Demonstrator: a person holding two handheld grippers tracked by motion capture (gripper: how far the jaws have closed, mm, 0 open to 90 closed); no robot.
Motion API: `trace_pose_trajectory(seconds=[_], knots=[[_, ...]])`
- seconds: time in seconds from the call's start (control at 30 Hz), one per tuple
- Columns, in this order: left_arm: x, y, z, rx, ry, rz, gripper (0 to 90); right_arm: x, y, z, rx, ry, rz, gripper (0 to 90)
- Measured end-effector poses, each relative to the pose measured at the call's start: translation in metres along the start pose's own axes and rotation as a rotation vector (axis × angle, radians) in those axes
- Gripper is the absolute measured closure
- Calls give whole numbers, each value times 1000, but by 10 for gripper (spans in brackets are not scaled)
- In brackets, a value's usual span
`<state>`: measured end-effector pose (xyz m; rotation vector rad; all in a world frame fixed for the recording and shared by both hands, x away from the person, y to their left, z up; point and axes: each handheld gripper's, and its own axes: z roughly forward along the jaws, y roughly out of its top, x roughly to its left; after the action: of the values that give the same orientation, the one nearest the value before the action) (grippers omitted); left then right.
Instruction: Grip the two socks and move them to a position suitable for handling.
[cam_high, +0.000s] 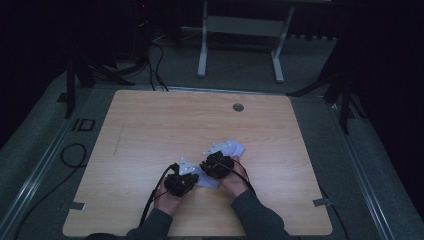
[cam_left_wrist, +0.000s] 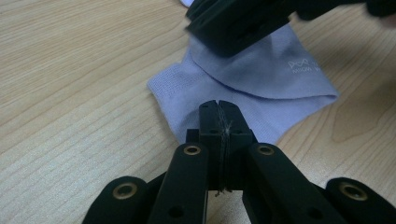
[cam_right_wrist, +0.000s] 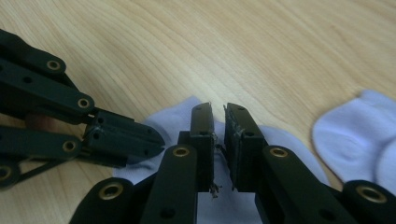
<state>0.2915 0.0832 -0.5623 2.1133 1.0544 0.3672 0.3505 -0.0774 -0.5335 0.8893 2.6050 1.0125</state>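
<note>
1. High view: a pale lilac sock (cam_high: 231, 148) lies on the wooden worktop (cam_high: 150, 130), a little toward the near edge and right of the middle. Both hands come in from that near edge and meet over it.
2. The left gripper (cam_high: 186, 175) sits at the sock's near-left end, and the right gripper (cam_high: 216, 161) is just beside it, over the middle of the fabric.
3. Left gripper view: the left gripper (cam_left_wrist: 218, 105) has its fingers pressed together, with no gap between the pads. Their tips sit over the near edge of the sock (cam_left_wrist: 261, 79); whether any fabric is caught between them cannot be told.
4. In the same view the sock lies flat, one layer folded over another, with a small pale logo near its far right corner. The dark body of the other gripper (cam_left_wrist: 243, 21) hangs above its far end.
5. Right gripper view: the right gripper (cam_right_wrist: 219, 109) has its fingers slightly spread, a narrow slit showing between the pads, and nothing is pinched in that slit.
6. The sock's fabric (cam_right_wrist: 175, 114) spreads beneath and to both sides of those fingers, and a rounded end of it (cam_right_wrist: 359, 135) lies off to the right, apart from them.
7. The left gripper's tip (cam_right_wrist: 140, 135) rests on the fabric just left of the right gripper's fingers.
</note>
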Motion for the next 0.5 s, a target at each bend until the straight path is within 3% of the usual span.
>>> trace_pose_trajectory(seconds=[0.23, 0.33, 0.5], knots=[[0, 0, 0, 1, 0, -2, 891, -2, 0, 16, 61, 10, 11, 781], [0, 0, 0, 0, 1, -3, 890, -1, 0, 17, 62, 10, 15, 788], [0, 0, 0, 0, 0, -5, 890, -2, 1, 17, 71, -20, 2, 888]])
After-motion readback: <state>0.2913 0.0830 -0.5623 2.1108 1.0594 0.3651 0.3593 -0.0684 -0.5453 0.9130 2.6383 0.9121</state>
